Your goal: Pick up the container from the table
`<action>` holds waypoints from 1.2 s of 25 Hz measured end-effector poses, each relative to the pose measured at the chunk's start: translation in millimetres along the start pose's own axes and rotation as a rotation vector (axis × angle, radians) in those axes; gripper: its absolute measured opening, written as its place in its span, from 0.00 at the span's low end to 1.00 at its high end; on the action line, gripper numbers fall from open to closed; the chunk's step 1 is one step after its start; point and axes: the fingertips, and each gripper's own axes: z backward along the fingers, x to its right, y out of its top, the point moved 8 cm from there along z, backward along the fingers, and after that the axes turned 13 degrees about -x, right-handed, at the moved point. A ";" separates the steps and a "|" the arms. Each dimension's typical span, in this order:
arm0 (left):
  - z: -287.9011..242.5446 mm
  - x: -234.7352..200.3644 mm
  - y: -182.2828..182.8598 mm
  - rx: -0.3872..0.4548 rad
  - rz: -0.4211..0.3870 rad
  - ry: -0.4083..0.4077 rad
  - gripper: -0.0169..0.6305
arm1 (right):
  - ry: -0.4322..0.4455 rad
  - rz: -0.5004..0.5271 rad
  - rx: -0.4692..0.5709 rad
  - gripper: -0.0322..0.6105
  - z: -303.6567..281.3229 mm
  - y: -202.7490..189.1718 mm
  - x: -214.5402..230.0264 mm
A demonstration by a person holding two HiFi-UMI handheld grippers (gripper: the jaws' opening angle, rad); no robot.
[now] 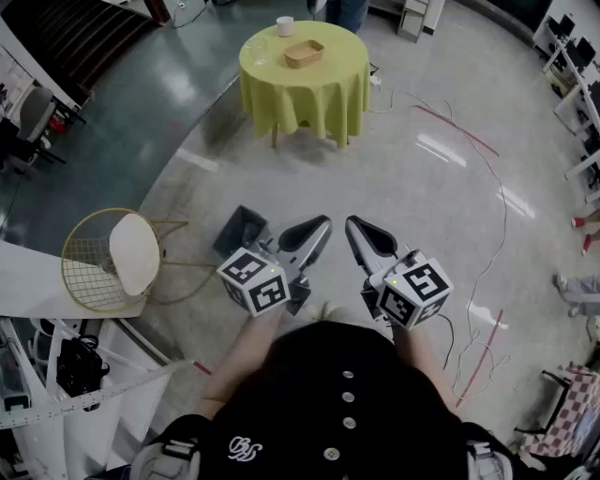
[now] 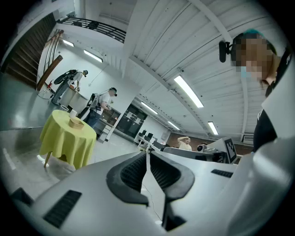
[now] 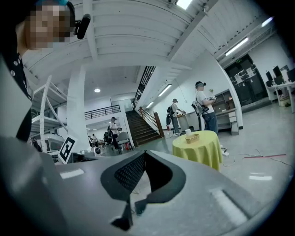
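Note:
A round table (image 1: pixel 305 89) under a yellow-green cloth stands far ahead on the grey floor. On it lie a shallow tan container (image 1: pixel 304 53), a white cup (image 1: pixel 285 25) and a clear glass (image 1: pixel 258 52). The same table (image 2: pixel 67 136) and its container (image 2: pixel 76 122) show small at the left of the left gripper view. In the right gripper view the table (image 3: pixel 199 150) and container (image 3: pixel 192 137) sit right of centre. My left gripper (image 1: pixel 323 223) and right gripper (image 1: pixel 351 223) are held close to my body, both shut and empty, well short of the table.
A gold wire basket (image 1: pixel 98 258) with a white disc lies on the floor at the left, and a dark bin (image 1: pixel 241 230) sits beside my left gripper. Cables (image 1: pixel 487 197) trail over the floor at the right. People (image 3: pixel 203 108) stand behind the table by a counter.

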 end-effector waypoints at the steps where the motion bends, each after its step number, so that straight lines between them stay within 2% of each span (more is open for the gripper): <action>1: -0.9 0.2 0.6 -0.003 0.000 -0.003 0.08 | -0.001 -0.001 -0.002 0.05 -0.3 0.2 0.8; 14: -7.2 1.6 4.1 -0.002 -0.002 0.001 0.08 | -0.039 0.033 -0.036 0.05 -1.4 -1.0 6.5; 21: -13.4 1.7 6.0 0.011 0.009 0.001 0.08 | -0.041 -0.065 0.023 0.06 0.3 -0.6 19.5; 25: -16.7 1.7 6.4 0.026 0.016 0.019 0.08 | -0.054 -0.066 -0.005 0.05 1.6 -4.4 27.2; 30: -25.4 -1.4 0.4 0.047 0.060 0.031 0.08 | -0.017 -0.083 -0.011 0.06 5.6 -9.4 36.4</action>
